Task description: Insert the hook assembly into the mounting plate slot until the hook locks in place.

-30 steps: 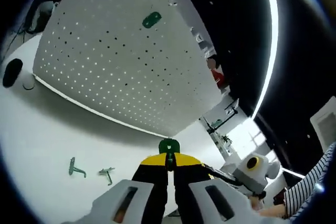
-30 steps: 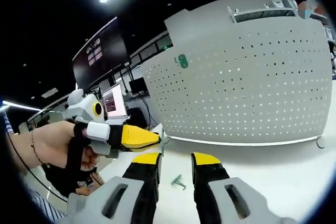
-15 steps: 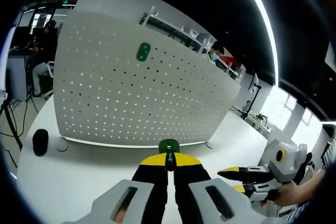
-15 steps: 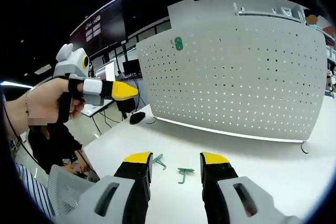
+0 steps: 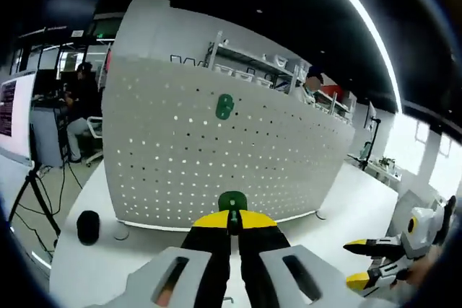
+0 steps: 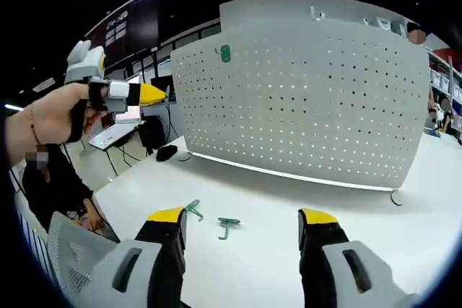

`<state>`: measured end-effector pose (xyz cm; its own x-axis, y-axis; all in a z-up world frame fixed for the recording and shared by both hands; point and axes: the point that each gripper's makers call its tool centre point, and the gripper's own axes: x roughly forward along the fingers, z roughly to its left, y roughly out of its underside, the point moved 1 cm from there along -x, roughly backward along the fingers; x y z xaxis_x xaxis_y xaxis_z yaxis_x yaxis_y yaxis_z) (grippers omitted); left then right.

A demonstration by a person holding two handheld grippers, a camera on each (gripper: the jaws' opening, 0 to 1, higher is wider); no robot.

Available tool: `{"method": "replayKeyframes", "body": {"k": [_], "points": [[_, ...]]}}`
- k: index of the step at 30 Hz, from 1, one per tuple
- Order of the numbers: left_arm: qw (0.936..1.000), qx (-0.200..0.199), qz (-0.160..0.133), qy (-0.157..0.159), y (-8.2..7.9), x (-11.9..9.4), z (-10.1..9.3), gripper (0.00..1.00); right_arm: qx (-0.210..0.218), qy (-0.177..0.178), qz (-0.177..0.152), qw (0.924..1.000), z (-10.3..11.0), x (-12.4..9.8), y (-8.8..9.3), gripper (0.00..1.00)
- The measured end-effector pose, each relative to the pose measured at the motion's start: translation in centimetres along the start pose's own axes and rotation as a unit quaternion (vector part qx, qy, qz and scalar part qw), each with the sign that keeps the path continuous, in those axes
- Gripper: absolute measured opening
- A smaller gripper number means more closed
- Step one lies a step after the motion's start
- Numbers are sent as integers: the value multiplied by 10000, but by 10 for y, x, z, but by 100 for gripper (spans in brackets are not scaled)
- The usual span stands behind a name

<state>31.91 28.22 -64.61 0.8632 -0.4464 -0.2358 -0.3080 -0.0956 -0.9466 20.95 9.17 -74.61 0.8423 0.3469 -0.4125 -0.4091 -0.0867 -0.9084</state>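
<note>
The left gripper point(image 5: 232, 225) is pinching a small green hook assembly point(image 5: 232, 203) between closed jaws, facing the white perforated mounting plate point(image 5: 216, 156). The right gripper point(image 6: 242, 223) is hovering wide open and empty over two, seemingly identical, green hooks point(image 6: 229, 226) lying on the table point(image 6: 404, 214).

You have a black mouse point(image 5: 87, 226) on the white table point(image 6: 404, 229) near the board's left end, monitors point(image 6: 121, 32) far left, and shelving point(image 5: 249, 63) behind.
</note>
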Motion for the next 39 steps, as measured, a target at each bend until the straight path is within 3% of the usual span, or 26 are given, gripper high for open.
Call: {"method": "replayKeyframes", "body": {"k": [6,10,17,33,39], "points": [[9995,-183,-242,-113,-15,10,7,2,-91,48,52,9999,-3,-2,6,65],[9990,30,-361,-244,-24,15,9,2,-150,86,91,9998,-5,-3,9,66],[9988,12,-428,-236,-29,26,12,2,-164,125,172,9996,-7,-3,14,67],[9906,513,-1021,-758,-70,48,35,2,-119,193,390,9990,-15,-2,28,67],[9876,700,-1153,-801,-78,61,37,2,-108,189,458,9987,-16,0,31,66]]}}
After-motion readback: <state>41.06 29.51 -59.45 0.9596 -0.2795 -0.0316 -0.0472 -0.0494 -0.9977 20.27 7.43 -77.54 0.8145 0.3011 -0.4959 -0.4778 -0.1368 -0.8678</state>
